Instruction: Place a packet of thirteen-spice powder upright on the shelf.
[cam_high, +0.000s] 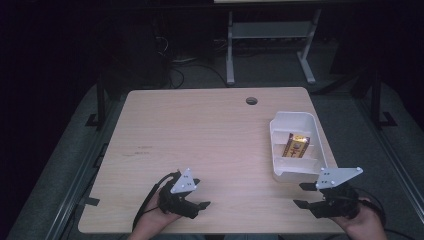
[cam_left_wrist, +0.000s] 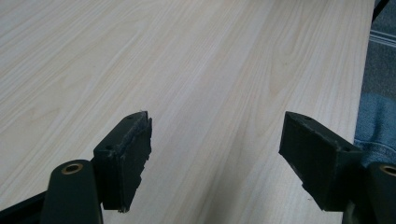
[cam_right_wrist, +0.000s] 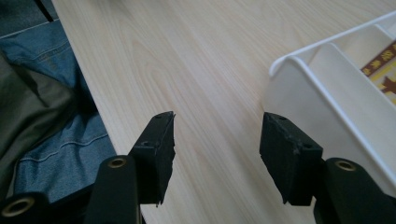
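Note:
A white divided bin (cam_high: 276, 134) stands at the right of the wooden table (cam_high: 200, 130), with a yellow and maroon packet (cam_high: 296, 146) lying in its middle compartment. My right gripper (cam_high: 299, 195) is near the front right edge, just in front of the bin, open with nothing between its jaws. Seen from the right gripper view, the right gripper (cam_right_wrist: 217, 140) has the bin's near wall (cam_right_wrist: 322, 79) beside its right jaw, and a corner of the packet (cam_right_wrist: 380, 70) shows. My left gripper (cam_high: 200, 194) rests at the front left of centre, and the left gripper (cam_left_wrist: 215, 135) stands open over bare wood.
A round cable hole (cam_high: 251, 100) sits near the table's far edge. The front edge is close behind both grippers, with the person's jeans (cam_right_wrist: 56, 140) below it. Desk legs and cables (cam_high: 230, 50) stand on the floor beyond the table.

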